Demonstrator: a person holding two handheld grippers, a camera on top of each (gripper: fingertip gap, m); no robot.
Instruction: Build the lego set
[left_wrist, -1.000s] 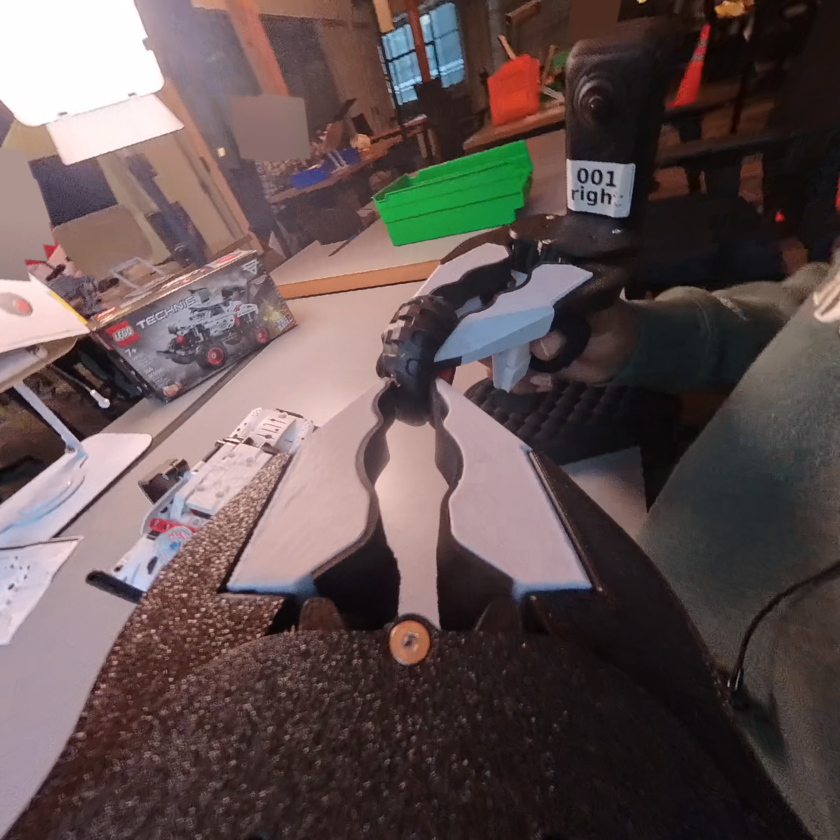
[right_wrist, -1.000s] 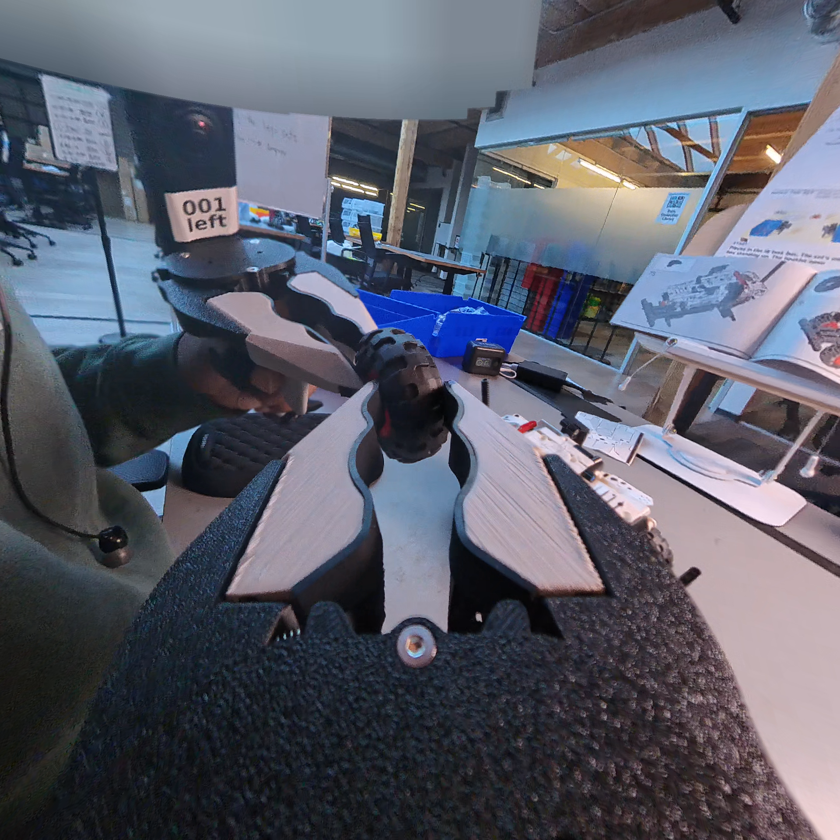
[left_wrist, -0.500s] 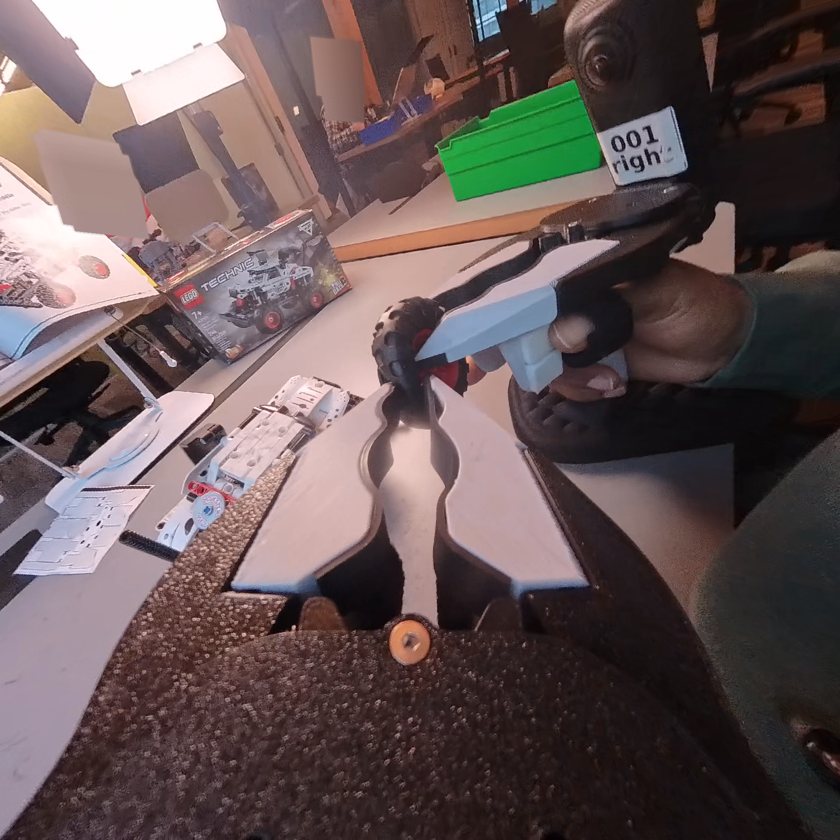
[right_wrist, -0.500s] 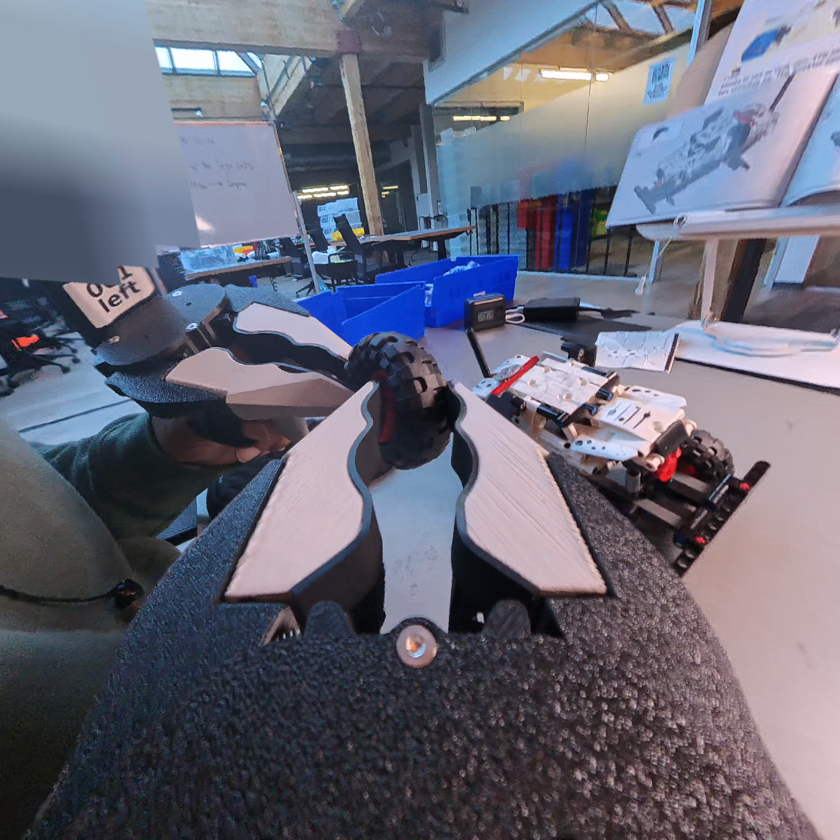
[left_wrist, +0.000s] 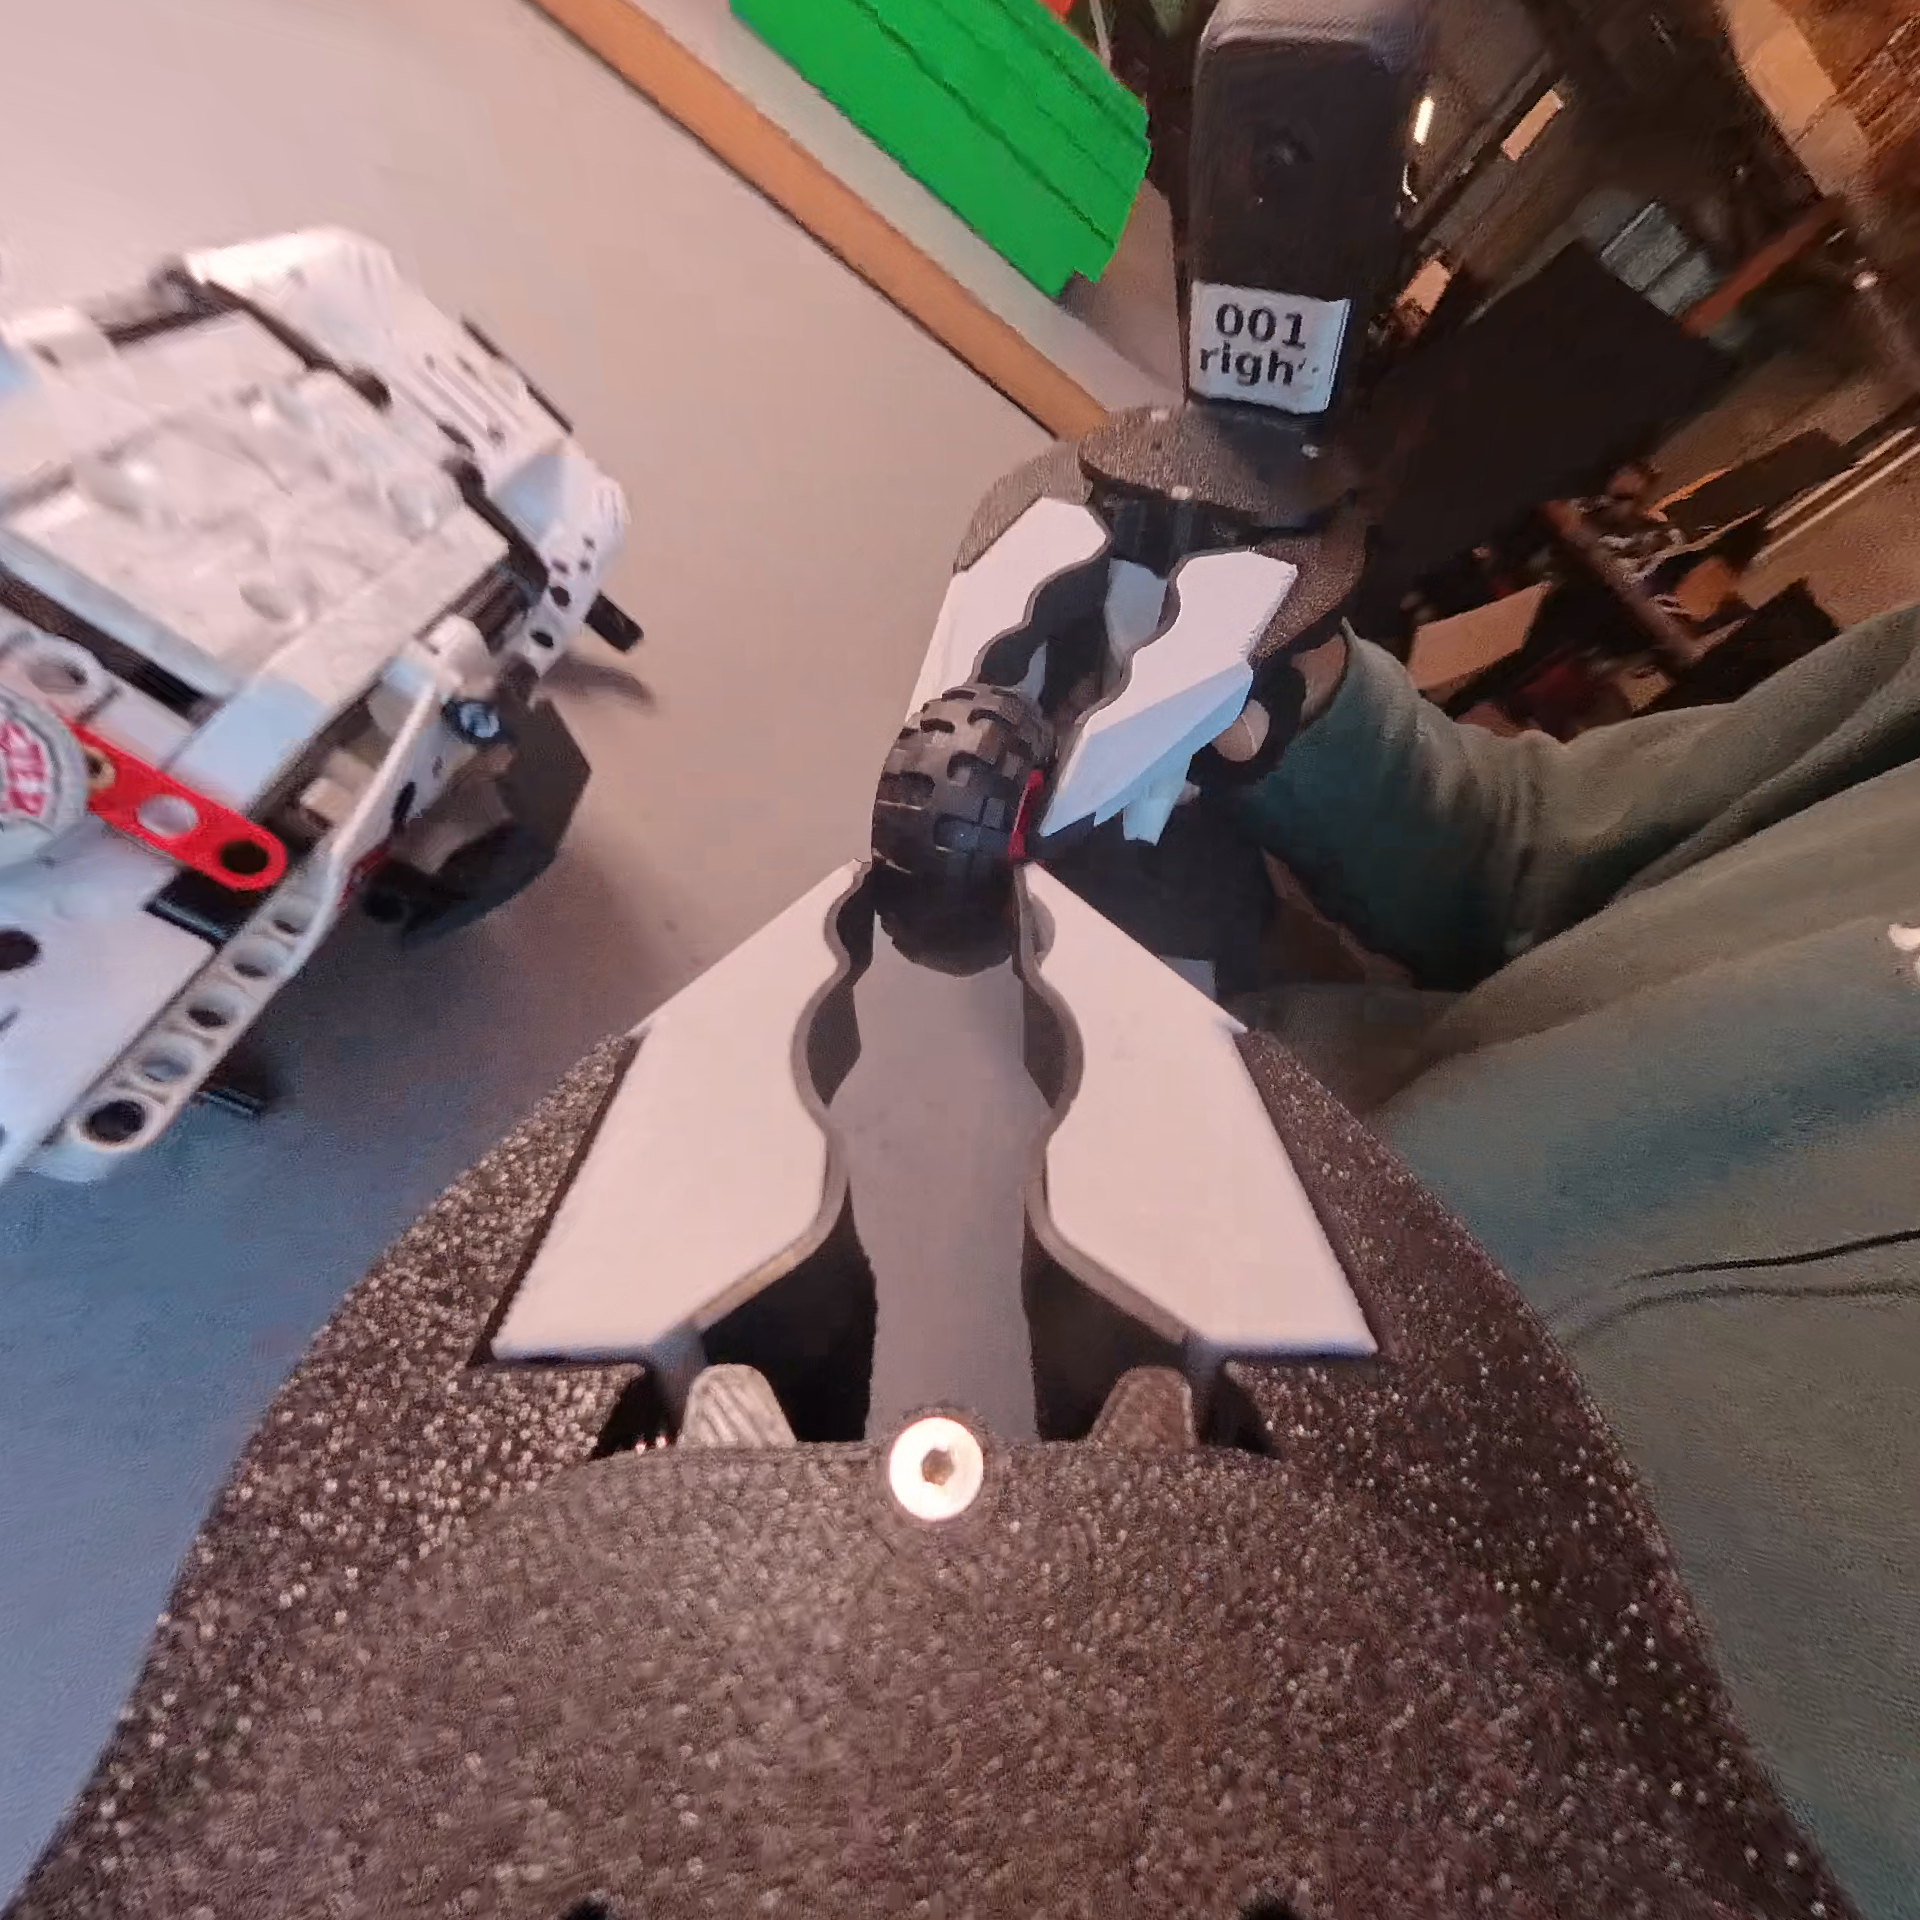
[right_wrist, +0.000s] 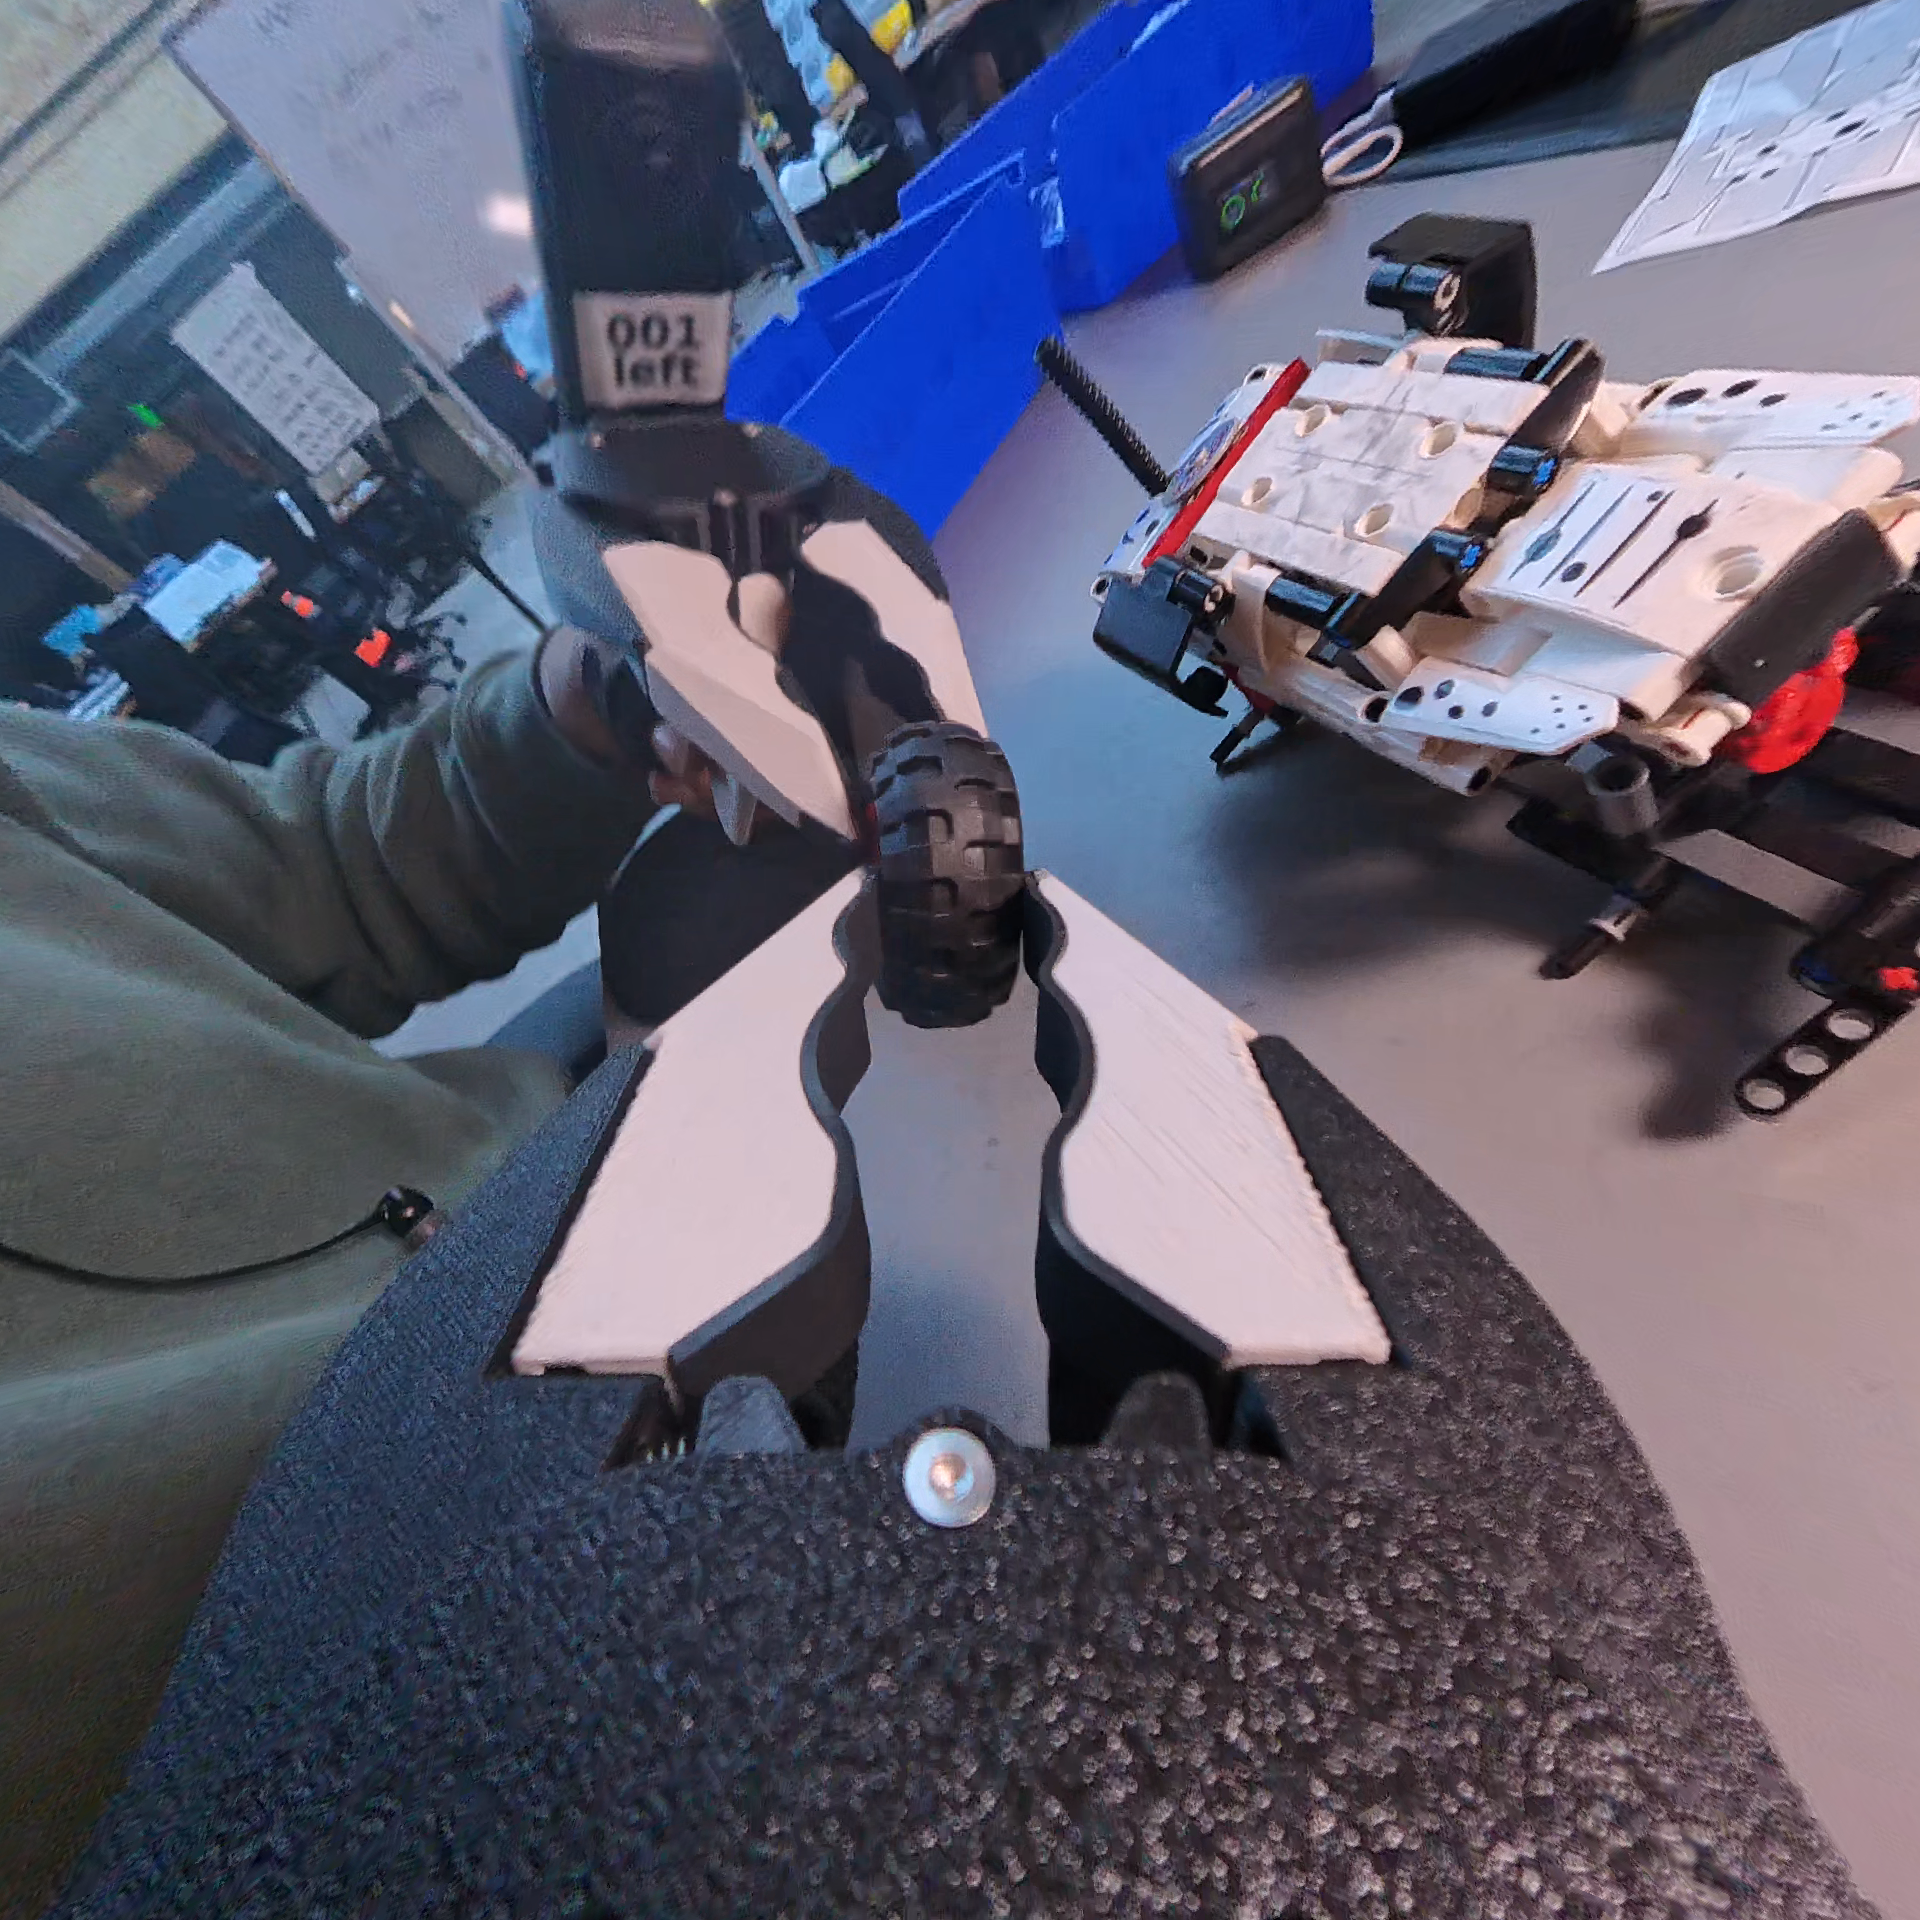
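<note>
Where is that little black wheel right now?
The black wheel is up off the grey table, pinched between the tips of the left gripper and right gripper, with the white toy truck nearby.

Black knobby wheel (right_wrist: 943, 871) with a red hub sits up off the grey table (right_wrist: 1455, 1195), pinched edge-on. The white-and-black truck body (right_wrist: 1507, 582), red at its hubs, rests tilted on the table, wheel mounts bare.

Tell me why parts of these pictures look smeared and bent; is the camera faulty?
Probably not. Left wrist view: the white lego truck is smeared by motion blur while the wheel stays sharp. Right wrist view: the truck is crisper and casts soft shadows. The wide-angle lens bends both views' edges.
</note>
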